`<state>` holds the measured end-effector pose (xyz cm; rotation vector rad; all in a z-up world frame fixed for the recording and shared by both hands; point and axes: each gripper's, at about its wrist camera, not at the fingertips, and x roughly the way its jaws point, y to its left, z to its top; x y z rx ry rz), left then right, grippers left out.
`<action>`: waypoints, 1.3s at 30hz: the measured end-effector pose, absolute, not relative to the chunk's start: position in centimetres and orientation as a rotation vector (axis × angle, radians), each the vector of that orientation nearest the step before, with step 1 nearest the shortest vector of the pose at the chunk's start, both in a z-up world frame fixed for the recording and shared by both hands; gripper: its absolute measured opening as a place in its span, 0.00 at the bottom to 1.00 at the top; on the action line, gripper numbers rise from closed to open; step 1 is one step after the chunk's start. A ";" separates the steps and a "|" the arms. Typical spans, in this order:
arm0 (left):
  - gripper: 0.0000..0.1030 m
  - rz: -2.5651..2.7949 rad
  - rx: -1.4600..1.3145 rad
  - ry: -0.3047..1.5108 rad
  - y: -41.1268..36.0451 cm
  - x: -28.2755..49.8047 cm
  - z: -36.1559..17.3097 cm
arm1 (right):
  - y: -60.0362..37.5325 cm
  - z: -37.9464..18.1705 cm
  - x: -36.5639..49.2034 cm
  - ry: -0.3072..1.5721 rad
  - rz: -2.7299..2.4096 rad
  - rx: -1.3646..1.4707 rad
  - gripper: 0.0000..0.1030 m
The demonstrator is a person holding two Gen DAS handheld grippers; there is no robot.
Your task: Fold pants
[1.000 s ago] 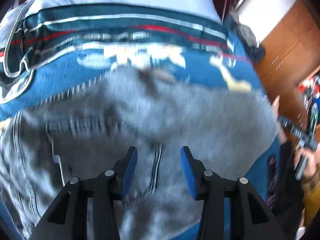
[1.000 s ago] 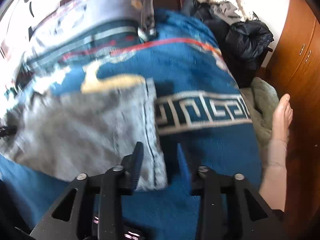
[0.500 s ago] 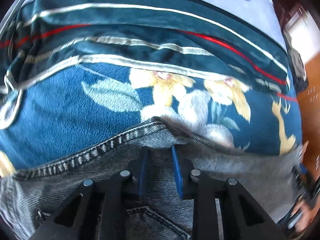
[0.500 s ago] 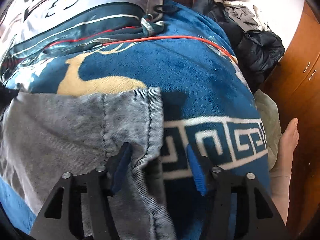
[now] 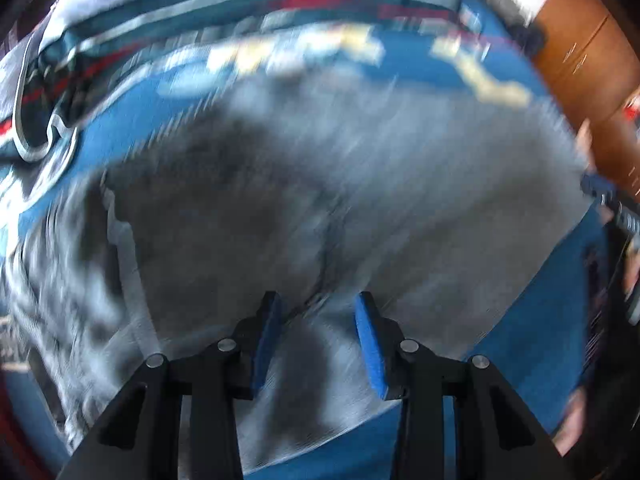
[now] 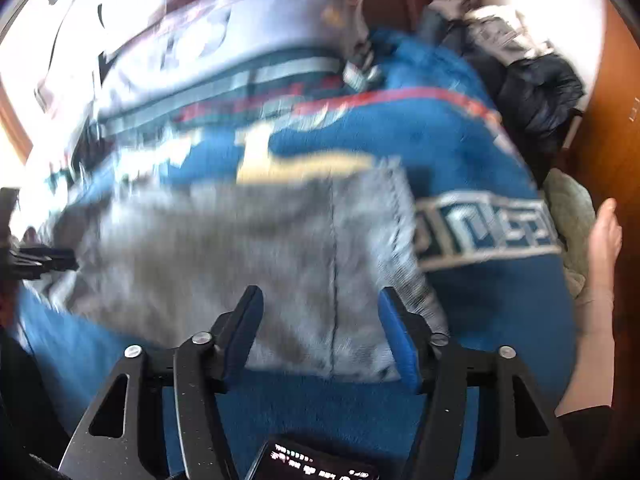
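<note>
Motion blur smears the pants and blanket pattern beyond reading.

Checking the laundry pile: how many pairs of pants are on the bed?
1. The grey jeans lie spread on the blue blanket, below both grippers. The heap of dark clothes beyond the bed may hide more.

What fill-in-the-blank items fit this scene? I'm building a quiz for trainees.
1. The grey denim pants lie on a ____ fleece blanket.
2. The left gripper has ____ pads.
3. Past the blanket's right edge shows a bare ____.
4. The right gripper stands ____, gripping nothing.

Missing: blue; blue; foot; open
</note>
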<state>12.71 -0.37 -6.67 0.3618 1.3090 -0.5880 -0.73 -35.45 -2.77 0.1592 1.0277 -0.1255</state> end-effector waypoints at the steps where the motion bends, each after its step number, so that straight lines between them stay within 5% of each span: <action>1: 0.35 -0.598 0.378 1.281 0.2 12.2 -6.7 | -35.5 -4.3 -0.4 1.101 -0.170 0.118 0.33; 5: 0.27 -0.573 0.362 1.282 1.1 11.9 -6.4 | -36.7 -4.8 -0.3 1.139 -0.208 0.162 0.26; 9: 0.27 -0.580 0.328 1.266 0.7 12.1 -5.1 | -36.9 -3.3 -1.4 1.069 -0.177 0.193 0.35; 15: 0.46 -0.757 0.236 1.187 -2.0 9.4 -2.3 | -37.4 -2.0 -1.8 0.984 -0.164 0.246 0.44; 22: 0.51 -0.732 0.324 1.259 -2.7 7.6 -6.4 | -36.9 -3.3 -1.2 1.066 -0.195 0.168 0.44; 26: 0.51 -0.719 0.202 1.278 -2.5 8.3 -4.5 | -39.6 -1.6 -3.4 0.955 -0.215 0.374 0.65; 33: 0.63 -0.835 0.186 1.218 -11.7 10.5 -1.6 | -42.7 -3.7 -4.4 1.007 -0.280 0.618 0.65; 39: 0.64 -0.877 0.250 1.222 -21.1 11.6 -3.0 | -42.7 -5.2 -4.6 1.032 -0.286 0.687 0.68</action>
